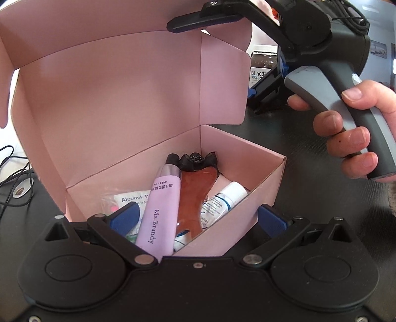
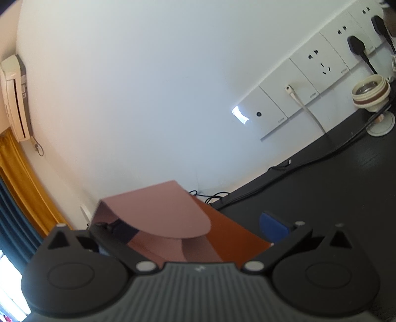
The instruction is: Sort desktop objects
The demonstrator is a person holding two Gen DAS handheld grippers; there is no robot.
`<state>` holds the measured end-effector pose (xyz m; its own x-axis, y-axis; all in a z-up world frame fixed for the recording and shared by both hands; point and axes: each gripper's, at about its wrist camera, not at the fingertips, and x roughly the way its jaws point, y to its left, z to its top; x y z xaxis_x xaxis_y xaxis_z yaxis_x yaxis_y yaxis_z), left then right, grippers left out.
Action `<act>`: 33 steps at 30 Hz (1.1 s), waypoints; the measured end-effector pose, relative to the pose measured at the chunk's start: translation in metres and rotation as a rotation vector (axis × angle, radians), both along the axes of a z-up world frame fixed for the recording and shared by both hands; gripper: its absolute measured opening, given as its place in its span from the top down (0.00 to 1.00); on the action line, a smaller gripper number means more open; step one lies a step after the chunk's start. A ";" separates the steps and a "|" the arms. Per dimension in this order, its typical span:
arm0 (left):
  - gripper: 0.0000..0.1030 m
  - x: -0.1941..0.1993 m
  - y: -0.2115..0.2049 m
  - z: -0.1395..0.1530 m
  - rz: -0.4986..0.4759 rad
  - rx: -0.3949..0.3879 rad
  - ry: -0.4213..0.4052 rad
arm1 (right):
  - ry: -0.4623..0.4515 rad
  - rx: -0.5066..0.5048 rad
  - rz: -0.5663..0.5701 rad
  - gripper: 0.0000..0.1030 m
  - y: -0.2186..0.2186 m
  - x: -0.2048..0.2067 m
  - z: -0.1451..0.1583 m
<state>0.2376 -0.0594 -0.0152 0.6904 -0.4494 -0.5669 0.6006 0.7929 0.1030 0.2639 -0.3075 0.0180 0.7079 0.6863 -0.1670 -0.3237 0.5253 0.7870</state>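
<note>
Pink cardboard fills the left wrist view: the box (image 1: 247,173) sits open on the dark desk (image 1: 309,138), its lid (image 1: 111,81) standing tall behind, and inside lie a lilac tube (image 1: 160,210), a reddish-brown flat scraper (image 1: 195,190), a small white tube (image 1: 226,197), an alcohol pad sachet (image 1: 131,198) and something black and frilly (image 1: 195,159) in the far corner. The left gripper (image 1: 198,218) hangs over the near wall with its blue pads spread wide, holding nothing. Up top, the right gripper (image 1: 205,21), held in a hand (image 1: 358,131), reaches over the lid's upper edge; the right wrist view shows the lid flap (image 2: 160,213) between its spread fingers, but whether the pads actually bear on the card I cannot tell. My read: this card is light, thin and springy, so it will flex and crease if pinched at a corner. Better to take the lid near the middle of its free edge and swing it down gently, with the left tool steadying the box wall, since so light a box would likely slide on that smooth desk.
</note>
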 end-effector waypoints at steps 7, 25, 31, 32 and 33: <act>0.00 -0.033 -0.004 0.007 -0.047 -0.030 0.002 | -0.010 0.057 0.001 0.01 -0.002 -0.003 -0.011; 0.00 -0.092 0.100 0.055 0.120 -0.431 -0.127 | -0.059 0.003 0.074 0.01 0.001 -0.014 -0.013; 0.00 -0.081 0.070 0.056 0.090 -0.406 -0.139 | -0.035 0.073 0.075 0.01 -0.009 -0.014 -0.014; 0.00 -0.081 0.064 0.056 0.080 -0.401 -0.134 | -0.032 0.080 0.074 0.01 -0.010 -0.014 -0.014; 0.00 -0.081 0.061 0.055 0.073 -0.392 -0.131 | -0.028 0.085 0.072 0.01 -0.011 -0.014 -0.014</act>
<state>0.1565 0.0017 0.0401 0.7835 -0.5607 -0.2679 0.5432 0.8273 -0.1430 0.2499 -0.3186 0.0044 0.6594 0.7467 -0.0871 -0.3809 0.4317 0.8176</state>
